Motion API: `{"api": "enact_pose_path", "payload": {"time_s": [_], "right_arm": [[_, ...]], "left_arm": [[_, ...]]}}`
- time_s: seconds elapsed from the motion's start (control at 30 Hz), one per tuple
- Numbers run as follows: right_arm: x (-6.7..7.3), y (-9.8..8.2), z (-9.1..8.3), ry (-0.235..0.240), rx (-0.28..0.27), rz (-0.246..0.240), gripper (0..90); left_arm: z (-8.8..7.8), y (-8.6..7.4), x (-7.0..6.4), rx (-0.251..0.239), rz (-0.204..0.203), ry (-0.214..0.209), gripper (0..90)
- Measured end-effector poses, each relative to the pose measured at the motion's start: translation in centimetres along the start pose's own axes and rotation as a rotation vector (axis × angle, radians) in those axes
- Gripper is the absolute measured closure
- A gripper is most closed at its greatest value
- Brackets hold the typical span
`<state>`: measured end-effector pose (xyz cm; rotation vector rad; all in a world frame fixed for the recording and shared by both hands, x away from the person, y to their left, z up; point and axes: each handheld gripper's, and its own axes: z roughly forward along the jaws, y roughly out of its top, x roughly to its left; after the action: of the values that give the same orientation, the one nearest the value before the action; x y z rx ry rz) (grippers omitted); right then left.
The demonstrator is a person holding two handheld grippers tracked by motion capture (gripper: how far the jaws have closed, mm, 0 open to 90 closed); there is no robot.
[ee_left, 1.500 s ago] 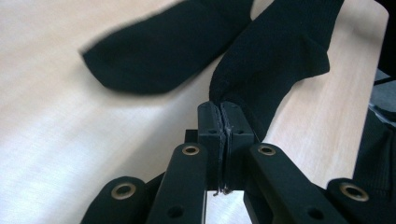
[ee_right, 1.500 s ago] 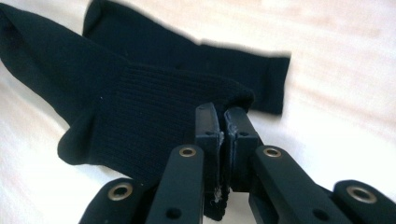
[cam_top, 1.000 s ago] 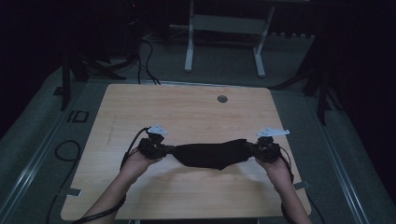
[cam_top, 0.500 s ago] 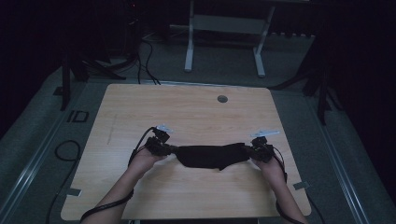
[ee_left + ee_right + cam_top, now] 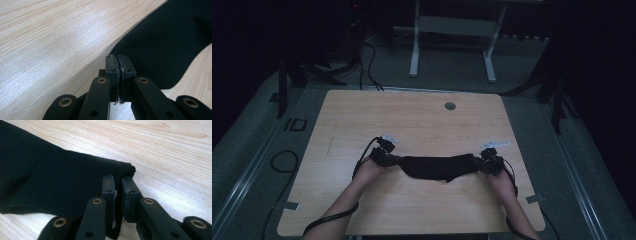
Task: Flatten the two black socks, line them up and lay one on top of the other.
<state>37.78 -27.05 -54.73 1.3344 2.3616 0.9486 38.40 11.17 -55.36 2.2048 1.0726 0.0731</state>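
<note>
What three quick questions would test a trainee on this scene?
1. True or false: the cloth lies on the floor.
2. What holds the cloth's ends? A. the left gripper and the right gripper; B. bare hands; C. clips.
3. Fill in: the cloth's colour is ____.
Key: 1 false, it is over the table. 2 A; the right gripper's jaws have just been opening a little, with cloth between them. 3 black.
</note>
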Motion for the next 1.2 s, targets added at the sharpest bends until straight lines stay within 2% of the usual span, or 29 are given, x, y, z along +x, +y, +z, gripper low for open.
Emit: {"api": "enact_pose_path", "payload": {"time_s": [0.1, 0.13, 0.17, 0.2, 0.23, 0.27, 0.3, 0.37, 0.4, 0.43, 0.47, 0.53, 0.63, 0.67, 0.73, 0.8, 0.97, 1.1, 1.2], "right_arm": [[0.1, 0.0, 0.1, 0.008, 0.000, -0.004, 77.1], [0.2, 0.0, 0.1, 0.014, 0.001, -0.003, 72.1], [0.2, 0.0, 0.1, 0.014, 0.001, -0.003, 72.1], [0.2, 0.0, 0.1, 0.025, 0.001, -0.004, 72.1], [0.4, 0.0, 0.1, 0.040, -0.006, -0.012, 52.9], [0.4, 0.0, 0.1, 0.040, -0.006, -0.012, 52.9], [0.6, 0.1, -0.3, 0.022, -0.017, -0.041, 48.3], [0.5, 0.3, -0.8, 0.026, -0.035, -0.033, 42.5], [0.4, 0.4, -1.0, 0.030, -0.040, -0.033, 40.6], [0.4, 0.4, -1.0, 0.030, -0.040, -0.033, 40.6], [0.4, 0.6, -1.5, 0.020, -0.053, -0.039, 36.9], [0.3, 0.9, -1.9, 0.028, -0.072, -0.042, 31.9], [0.3, 1.3, -2.3, 0.063, -0.093, -0.041, 21.6], [0.5, 1.4, -2.4, 0.071, -0.093, -0.060, 15.4], [0.8, 1.6, -2.6, 0.077, -0.106, -0.070, 15.0], [1.0, 1.6, -2.6, 0.080, -0.119, -0.078, 13.6], [1.1, 1.3, -2.8, 0.065, -0.141, -0.097, 13.4], [0.9, 1.0, -2.9, 0.057, -0.145, -0.099, 13.4], [0.5, 0.6, -3.1, 0.032, -0.143, -0.101, 13.4]], "left_arm": [[-0.1, 0.0, 0.2, 0.004, 0.000, 0.005, 87.1], [-0.2, -0.1, 0.2, 0.004, 0.003, 0.006, 86.3], [-0.2, -0.1, 0.2, 0.004, 0.003, 0.006, 82.6], [-0.2, -0.1, 0.2, 0.004, 0.003, 0.006, 82.6], [-0.6, -0.2, 0.2, -0.022, 0.014, 0.013, 72.4], [-0.6, -0.2, 0.2, -0.022, 0.014, 0.013, 66.8], [-1.0, -0.3, -0.2, -0.041, 0.031, 0.014, 60.2], [-1.6, -0.2, -0.4, -0.056, 0.040, 0.027, 46.9], [-1.6, -0.2, -0.4, -0.056, 0.040, 0.027, 42.9], [-1.9, -0.1, -0.6, -0.069, 0.039, 0.032, 42.9], [-2.5, -0.1, -0.9, -0.091, 0.050, 0.040, 35.9], [-3.0, -0.1, -1.4, -0.108, 0.069, 0.035, 29.4], [-3.5, -0.2, -2.5, -0.124, 0.111, 0.088, 13.9], [-3.6, -0.3, -2.7, -0.133, 0.120, 0.093, 11.8], [-3.8, -0.5, -3.2, -0.144, 0.127, 0.109, 7.4], [-4.0, -0.9, -3.4, -0.160, 0.135, 0.123, 6.9], [-4.5, -2.0, -3.0, -0.228, 0.096, 0.116, 6.7], [-4.9, -2.8, -2.6, -0.252, 0.071, 0.121, 6.7], [-5.1, -3.9, -2.2, -0.249, 0.051, 0.128, 6.7]]}}
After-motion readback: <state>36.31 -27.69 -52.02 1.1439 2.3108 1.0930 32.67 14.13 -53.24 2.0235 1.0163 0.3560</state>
